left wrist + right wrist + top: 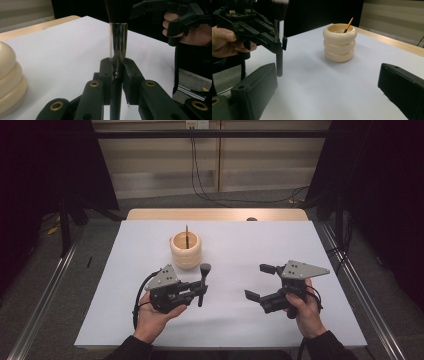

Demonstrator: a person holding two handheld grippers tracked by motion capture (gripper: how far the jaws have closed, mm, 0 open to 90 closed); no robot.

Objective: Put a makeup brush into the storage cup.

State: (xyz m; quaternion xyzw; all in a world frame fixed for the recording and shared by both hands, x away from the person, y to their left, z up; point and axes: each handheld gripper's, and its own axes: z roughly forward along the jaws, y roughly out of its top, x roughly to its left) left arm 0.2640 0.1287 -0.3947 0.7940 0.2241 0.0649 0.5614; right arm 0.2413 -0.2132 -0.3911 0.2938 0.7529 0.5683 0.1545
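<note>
Makeup brush [202, 282] stood nearly upright in the left gripper [199, 291], its jaws clamped on the black handle just below the shiny metal ferrule, the bristle head uppermost. In the left gripper view the ferrule [118, 41] rose straight out from between the two closed jaws, with dark bristles at the top edge of the frame. The brush hung above the white table [240, 320], its lower end clear of the surface in the right gripper view [279, 63], and sat near the front of a cream ribbed holder [186, 251]. That holder stood on the table toward the far side, well apart from the right gripper, and a thin brush with an orange handle [348, 25] leaned inside it.

The right gripper [260, 282] was held over the right part of the table with its jaws spread wide and nothing between them; its own view showed bare table between the two black jaws. The person's left hand [152, 317] and right hand [306, 312] gripped the tools from the near edge.
</note>
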